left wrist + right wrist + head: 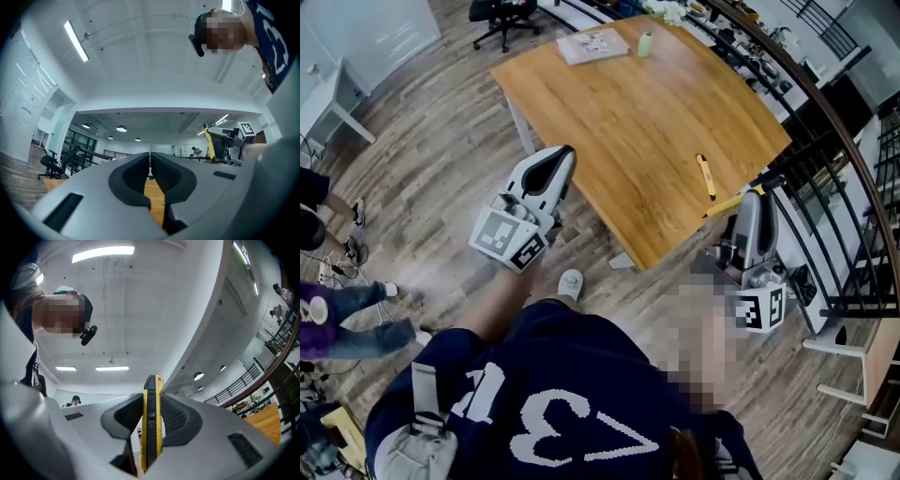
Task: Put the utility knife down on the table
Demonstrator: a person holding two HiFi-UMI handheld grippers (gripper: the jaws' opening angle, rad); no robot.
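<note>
My right gripper (754, 197) hangs just off the near right corner of the wooden table (628, 112), shut on a yellow and black utility knife (727, 203). In the right gripper view the knife (152, 427) stands on edge between the pads, and its tip pokes out past the right gripper (151, 399). A second yellow knife (705, 175) lies on the table near that corner. My left gripper (564, 154) is shut with nothing in it, beside the table's near left edge. The left gripper view shows its pads together (150, 161) and the held knife (208, 142) off to the right.
A flat book (592, 45) and a pale green roll (646, 43) lie at the table's far end. A dark railing (839, 178) runs close along the right. An office chair (502, 14) stands beyond the table, and a person (333, 314) is at the left.
</note>
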